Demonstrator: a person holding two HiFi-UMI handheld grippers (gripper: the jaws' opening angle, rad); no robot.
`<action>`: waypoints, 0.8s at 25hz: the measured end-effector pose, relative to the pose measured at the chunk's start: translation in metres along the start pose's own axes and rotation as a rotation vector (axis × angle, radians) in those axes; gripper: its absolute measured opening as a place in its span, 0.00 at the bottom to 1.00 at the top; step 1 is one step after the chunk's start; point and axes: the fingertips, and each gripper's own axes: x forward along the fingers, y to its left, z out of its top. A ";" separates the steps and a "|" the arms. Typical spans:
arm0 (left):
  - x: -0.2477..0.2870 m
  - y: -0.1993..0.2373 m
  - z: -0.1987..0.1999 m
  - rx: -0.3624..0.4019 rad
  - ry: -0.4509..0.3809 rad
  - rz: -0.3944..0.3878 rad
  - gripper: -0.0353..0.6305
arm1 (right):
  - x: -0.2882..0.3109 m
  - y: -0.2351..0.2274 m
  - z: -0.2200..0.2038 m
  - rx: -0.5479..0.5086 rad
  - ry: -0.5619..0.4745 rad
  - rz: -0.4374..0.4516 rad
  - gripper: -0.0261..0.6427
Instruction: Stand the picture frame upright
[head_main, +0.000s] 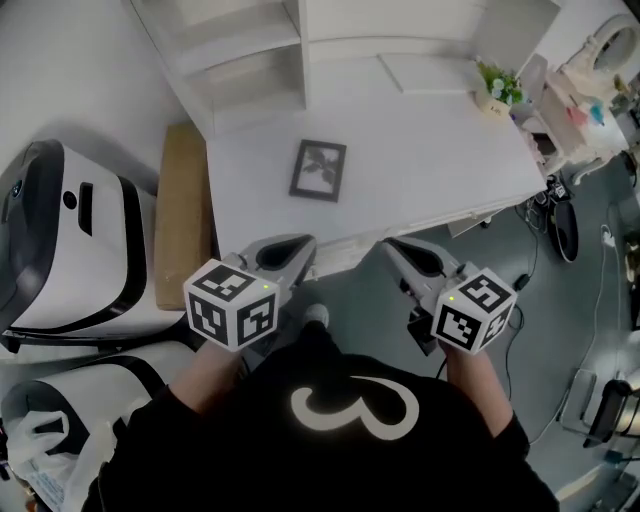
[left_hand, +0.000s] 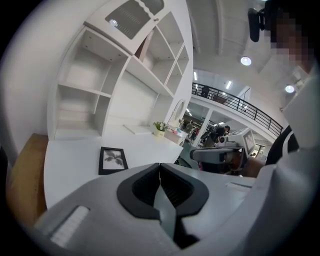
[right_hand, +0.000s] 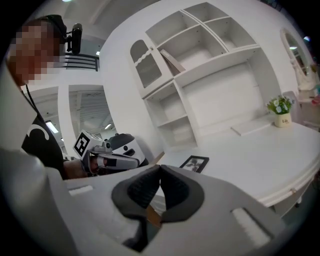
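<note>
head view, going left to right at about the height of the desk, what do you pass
white and black machine → wooden board → picture frame, lying flat on the white desk → small potted plant

The grey right gripper (right_hand: 160, 171) has its black-padded jaws closed on nothing, and at one o'clock a dark rectangular picture frame (right_hand: 194, 163) lies flat on the white desk (right_hand: 250, 150), with a small green potted plant (right_hand: 280, 111) at two o'clock.
</note>
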 end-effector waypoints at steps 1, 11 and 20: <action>0.007 0.012 0.004 0.004 0.013 0.005 0.07 | 0.010 -0.010 0.003 0.003 0.008 -0.011 0.04; 0.067 0.125 0.007 -0.054 0.164 0.008 0.23 | 0.111 -0.087 -0.003 0.015 0.128 -0.083 0.04; 0.115 0.198 -0.015 -0.067 0.317 0.053 0.28 | 0.179 -0.131 -0.023 0.028 0.242 -0.131 0.18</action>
